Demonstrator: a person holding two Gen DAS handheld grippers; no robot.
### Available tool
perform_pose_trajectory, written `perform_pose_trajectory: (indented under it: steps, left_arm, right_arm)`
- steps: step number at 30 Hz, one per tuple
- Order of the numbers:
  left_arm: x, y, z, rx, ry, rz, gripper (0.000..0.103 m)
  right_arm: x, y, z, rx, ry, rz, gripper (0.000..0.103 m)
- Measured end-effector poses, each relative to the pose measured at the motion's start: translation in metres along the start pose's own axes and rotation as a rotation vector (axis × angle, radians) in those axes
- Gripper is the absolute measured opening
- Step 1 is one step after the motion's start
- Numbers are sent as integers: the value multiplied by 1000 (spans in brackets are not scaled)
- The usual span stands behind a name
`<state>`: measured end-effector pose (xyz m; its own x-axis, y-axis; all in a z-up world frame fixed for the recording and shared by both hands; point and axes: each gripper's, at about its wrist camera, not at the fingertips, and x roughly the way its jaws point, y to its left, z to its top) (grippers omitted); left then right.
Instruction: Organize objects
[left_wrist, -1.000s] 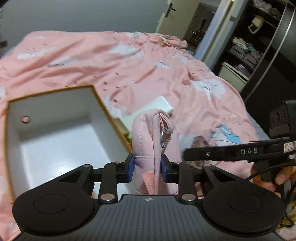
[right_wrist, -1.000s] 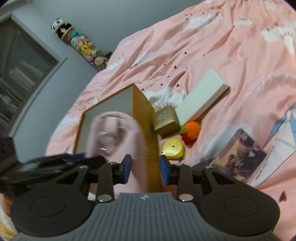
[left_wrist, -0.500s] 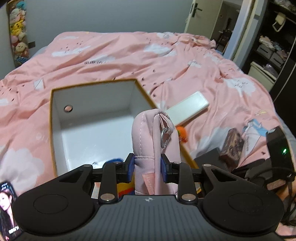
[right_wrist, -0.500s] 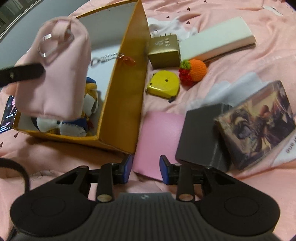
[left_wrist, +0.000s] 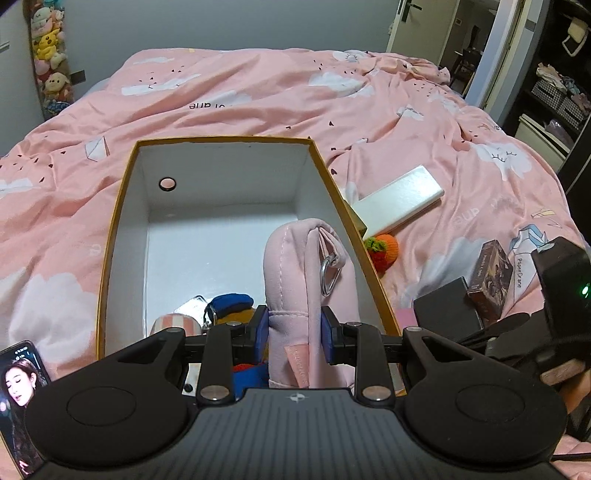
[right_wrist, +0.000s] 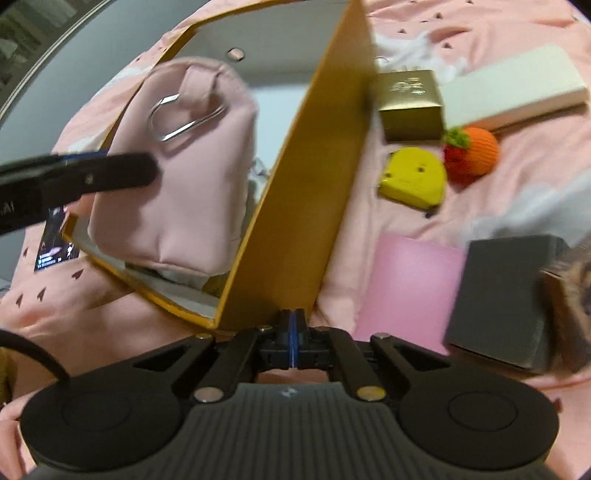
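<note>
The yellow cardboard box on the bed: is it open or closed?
Open. The yellow cardboard box has no lid on it, and its white inside shows, with a small blue and orange plush toy lying at the near end.

We see our left gripper (left_wrist: 294, 334) and right gripper (right_wrist: 293, 341) built alike: matte black linkage arms with silver rivets, blue pads, round discs on a ribbed grey body bearing a small white emblem

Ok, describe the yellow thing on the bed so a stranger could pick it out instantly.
Start at the big orange-edged box on the pink bedspread. Just outside its long wall lies a yellow tape measure, below a small gold box and beside a knitted orange fruit. It is the only flat, glossy yellow piece there.
</note>
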<state>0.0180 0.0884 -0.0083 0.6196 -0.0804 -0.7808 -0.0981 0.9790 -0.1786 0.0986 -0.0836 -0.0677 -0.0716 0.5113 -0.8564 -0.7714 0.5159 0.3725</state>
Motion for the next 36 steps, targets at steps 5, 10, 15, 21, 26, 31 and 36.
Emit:
perform_pose_trajectory:
  steps: [5,10,15,21,26,31,36]
  left_arm:
    - [0,1,1,-15,-8,2,32]
    - [3,3,1,-27,-18,-14,32]
    - [4,7,-3,-43,-24,-35,32]
    - [9,11,-5,-61,-22,-57,32]
    - [7,16,-6,-81,-28,-62,32]
    - [9,16,-6,-85,-24,-63,32]
    - [8,14,-6,-78,-18,-54,32]
  right_arm:
    - [-2,-10,1,45,-2,-48,21]
    - [0,-15,-1,43,11,-196,48]
    - [1,-29,-1,89,12,-306,48]
    - [20,-21,1,51,62,-315,53]
    - [32,-13,1,-24,83,-396,54]
    - [40,-10,-3,-95,99,-402,62]
    - [57,5,-13,-200,105,-408,92]
